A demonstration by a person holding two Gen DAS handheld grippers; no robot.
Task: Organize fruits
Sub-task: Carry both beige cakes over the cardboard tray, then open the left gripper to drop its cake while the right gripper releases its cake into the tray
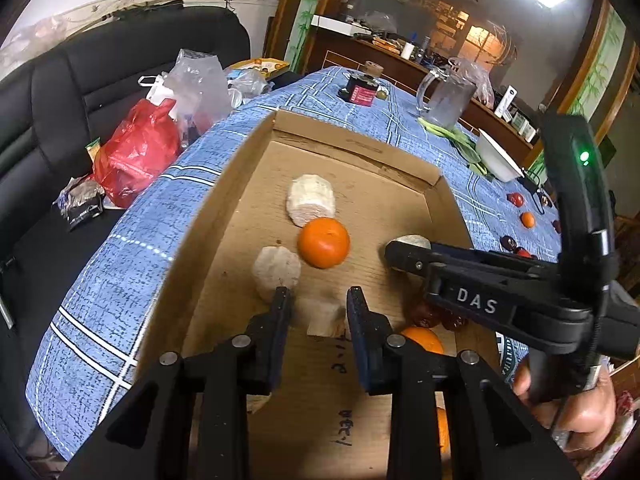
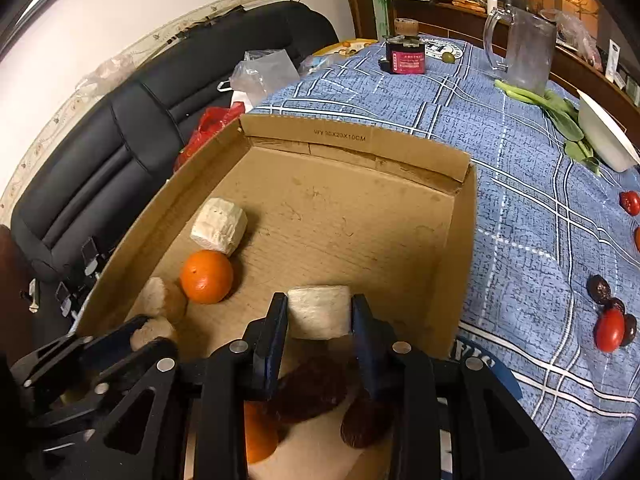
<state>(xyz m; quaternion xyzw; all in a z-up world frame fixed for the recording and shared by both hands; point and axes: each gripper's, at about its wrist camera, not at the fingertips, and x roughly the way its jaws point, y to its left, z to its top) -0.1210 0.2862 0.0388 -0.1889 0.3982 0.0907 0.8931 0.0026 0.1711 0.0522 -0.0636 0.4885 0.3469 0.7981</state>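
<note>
An open cardboard box (image 1: 224, 216) (image 2: 460, 264) lies on the blue checked tablecloth. My left gripper (image 1: 320, 300) is shut on a pale peeled chunk (image 1: 324, 316) low inside the box. My right gripper (image 2: 320, 304) is shut on another pale chunk (image 2: 320, 312), also over the box floor. In the left wrist view the right gripper (image 1: 394, 254) comes in from the right with its chunk (image 1: 414, 241). An orange (image 1: 324, 242) (image 2: 206, 277) and two loose pale chunks (image 1: 311, 200) (image 1: 277, 270) rest on the box floor. Dark red dates (image 2: 312, 388) and a second orange (image 2: 258, 436) lie under my right fingers.
Red and dark fruits (image 2: 610, 330) (image 2: 599, 289) lie loose on the cloth right of the box. A glass mug (image 2: 520, 50), a dark jar (image 2: 406, 54), greens (image 2: 560, 112) and a white bowl (image 2: 604, 136) stand farther back. A black sofa with bags (image 1: 136, 152) is left of the table.
</note>
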